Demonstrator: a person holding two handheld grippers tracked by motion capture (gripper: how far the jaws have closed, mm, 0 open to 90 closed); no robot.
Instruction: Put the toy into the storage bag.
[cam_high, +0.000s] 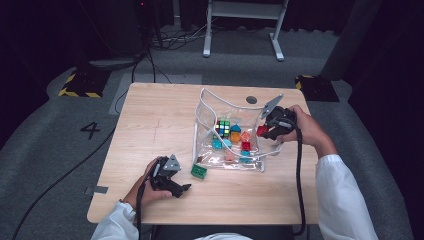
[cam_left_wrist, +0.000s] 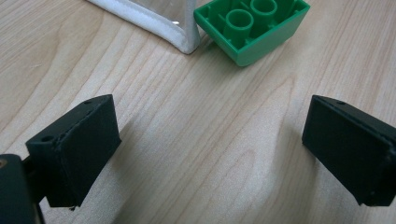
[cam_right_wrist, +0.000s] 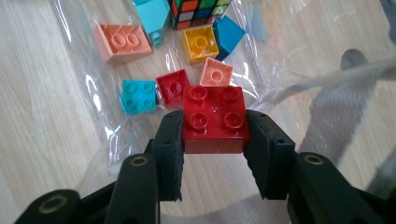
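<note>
Table (cam_high: 150, 115): wooden; supports all items.
Clear bag (cam_high: 206, 107): lies open on table, holds loose blocks.
Right gripper (cam_high: 264, 131): at the bag's right edge, jaws clamped on red block (cam_right_wrist: 214, 117).
Left gripper (cam_high: 186, 188): jaws spread, empty, resting near green block (cam_left_wrist: 252, 28).
Green block: upside down, on table just beside bag corner.

High view: fixed above the near edge, looking forward and down, taking in the whole surface (cam_high: 150, 120) from afar. Left gripper view: low, close over the wood, facing a green brick (cam_left_wrist: 254, 28) and the clear bag's corner (cam_left_wrist: 180, 35). Right gripper view: close, looking steeply down into the bag. The high view shares both spots.
</note>
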